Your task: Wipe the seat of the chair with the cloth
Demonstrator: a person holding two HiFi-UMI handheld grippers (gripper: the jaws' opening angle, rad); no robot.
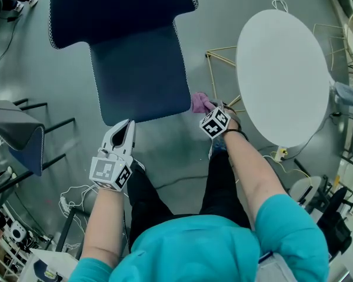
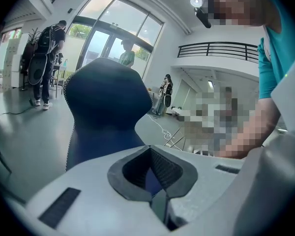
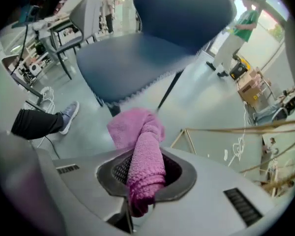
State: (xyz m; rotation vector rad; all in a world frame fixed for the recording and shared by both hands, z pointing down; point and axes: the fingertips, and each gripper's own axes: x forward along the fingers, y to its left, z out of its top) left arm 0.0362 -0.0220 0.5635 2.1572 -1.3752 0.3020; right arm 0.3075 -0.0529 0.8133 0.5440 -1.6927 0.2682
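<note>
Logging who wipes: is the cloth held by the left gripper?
No, the pink cloth is clamped in the right gripper; the left gripper holds nothing.

Left gripper (image 2: 155,182): jaws together, nothing between. Just beyond, dark blue chair (image 2: 106,107), back upright, white stitching along edge. Grey floor (image 2: 24,141) around it. Far left, person with backpack (image 2: 45,58) standing by glass doors (image 2: 96,41); second person in green (image 2: 127,57) behind chair. Black railing (image 2: 219,47) upper right. Teal sleeve (image 2: 271,58) at right edge.
</note>
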